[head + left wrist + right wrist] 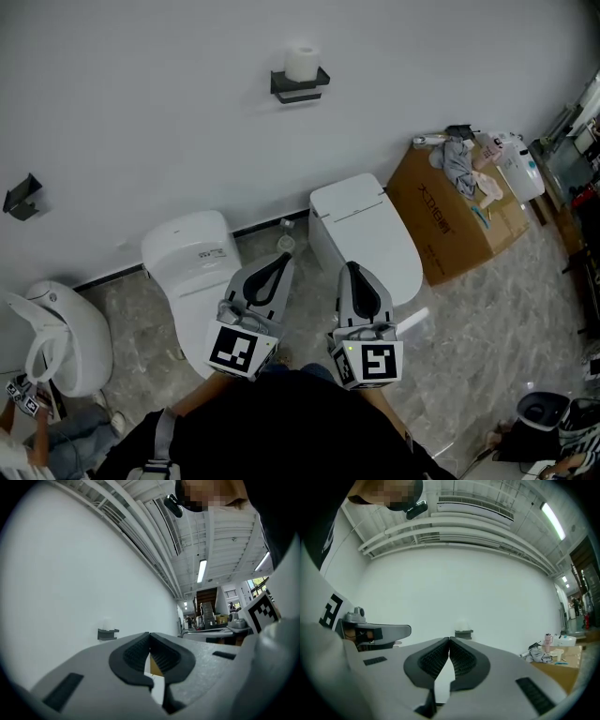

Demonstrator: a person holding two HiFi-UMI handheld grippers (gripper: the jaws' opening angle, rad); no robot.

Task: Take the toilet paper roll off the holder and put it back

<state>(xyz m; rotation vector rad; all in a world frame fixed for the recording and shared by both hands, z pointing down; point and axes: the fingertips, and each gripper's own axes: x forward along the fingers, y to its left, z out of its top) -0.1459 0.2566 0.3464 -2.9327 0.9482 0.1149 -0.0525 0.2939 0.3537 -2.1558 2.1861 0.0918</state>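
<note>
Though shut, two grippers (280,260) (352,269); one roll (302,63).

Three toilets stand on the floor (487,309) along its edge at the wall (141,94): the left toilet (70,342), the middle toilet (187,255) and the right toilet (370,230). Two black holders hang on the wall: the upper holder (300,89), and the lower holder (22,199) near the wall's left edge. One toilet paper roll (302,63) sits on the upper holder. One cardboard box (450,225) stands toward the floor's right edge. Two claws show: the left claw (281,261) and the right claw (352,270).
</note>
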